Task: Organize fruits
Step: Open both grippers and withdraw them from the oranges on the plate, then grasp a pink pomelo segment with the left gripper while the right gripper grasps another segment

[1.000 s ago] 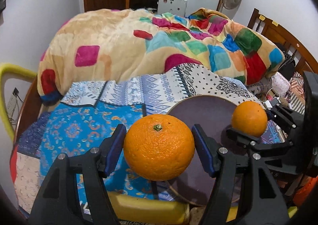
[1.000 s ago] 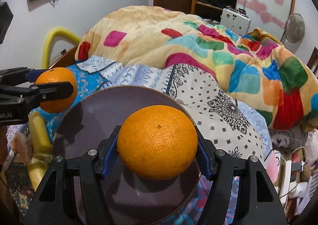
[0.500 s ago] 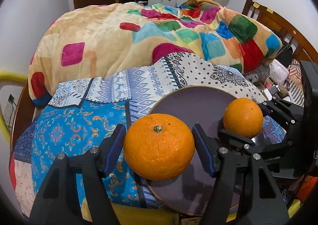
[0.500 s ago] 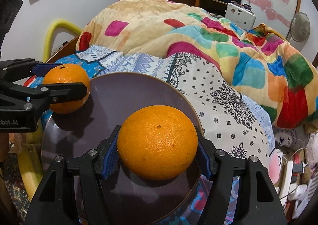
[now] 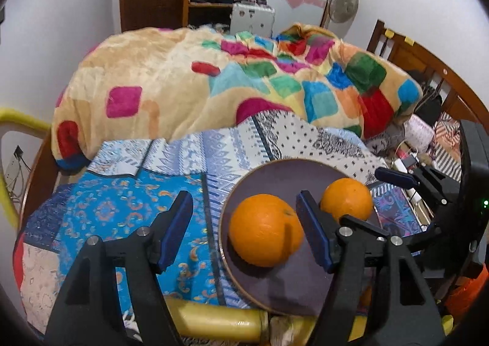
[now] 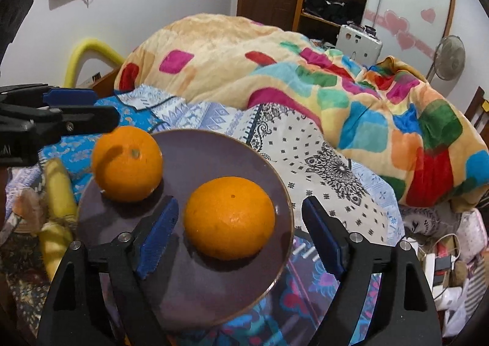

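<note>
A round purple plate lies on the patterned bedspread, with two oranges on it. One orange rests between the fingers of my right gripper; the jaws are opening and the pads stand clear of it. The other orange lies near the plate's left edge, below my left gripper, whose jaws are open; the left pad is well clear of it. In the right wrist view that orange sits under the left gripper. Yellow bananas lie just left of the plate.
A crumpled multicoloured blanket is heaped on the bed behind the plate. A wooden headboard and clutter with cables are on the right. A yellow padded rail stands at the left by the wall.
Both oranges have left the jaws and now lie on the plate. The right jaws have spread wider. Both grippers have lifted slightly away from the fruit.
</note>
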Demonstrator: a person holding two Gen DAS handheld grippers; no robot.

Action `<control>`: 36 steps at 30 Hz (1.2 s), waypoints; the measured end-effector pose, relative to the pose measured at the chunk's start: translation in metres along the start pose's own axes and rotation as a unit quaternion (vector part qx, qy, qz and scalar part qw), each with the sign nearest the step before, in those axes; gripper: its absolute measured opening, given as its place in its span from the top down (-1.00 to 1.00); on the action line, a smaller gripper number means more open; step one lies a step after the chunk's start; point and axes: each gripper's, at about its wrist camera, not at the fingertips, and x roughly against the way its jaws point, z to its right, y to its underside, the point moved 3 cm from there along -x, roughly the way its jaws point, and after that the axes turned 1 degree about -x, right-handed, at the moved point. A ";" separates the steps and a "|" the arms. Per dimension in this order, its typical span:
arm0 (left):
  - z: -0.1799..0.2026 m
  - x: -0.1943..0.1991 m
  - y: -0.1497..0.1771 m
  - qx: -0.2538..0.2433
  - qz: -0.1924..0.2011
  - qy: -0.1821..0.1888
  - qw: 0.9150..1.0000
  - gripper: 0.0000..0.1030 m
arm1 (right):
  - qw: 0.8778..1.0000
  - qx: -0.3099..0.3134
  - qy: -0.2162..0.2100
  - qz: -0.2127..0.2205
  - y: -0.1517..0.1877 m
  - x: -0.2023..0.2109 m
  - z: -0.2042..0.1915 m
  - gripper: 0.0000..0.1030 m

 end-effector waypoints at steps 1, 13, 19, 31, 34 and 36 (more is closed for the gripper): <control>-0.001 0.007 0.000 0.000 0.007 -0.001 1.000 -0.36 | 1.000 -0.002 -0.002 0.004 0.001 0.005 0.000 -0.57; 0.000 0.089 0.024 -0.019 0.058 -0.040 0.997 -0.42 | 0.998 0.007 -0.001 0.065 0.005 0.076 -0.024 -0.58; -0.001 0.120 0.050 -0.036 0.068 -0.061 0.995 -0.52 | 0.996 0.021 -0.004 0.090 0.017 0.103 -0.043 -0.58; -0.011 0.135 0.111 -0.066 0.049 -0.084 0.993 -0.62 | 0.995 0.036 -0.037 0.084 0.050 0.102 -0.075 -0.58; -0.020 0.127 0.125 -0.064 0.034 -0.089 0.993 -0.62 | 0.996 0.042 -0.040 0.071 0.062 0.095 -0.081 -0.58; -0.027 0.119 0.135 -0.066 0.020 -0.095 0.993 -0.62 | 0.996 0.039 -0.046 0.059 0.074 0.090 -0.082 -0.58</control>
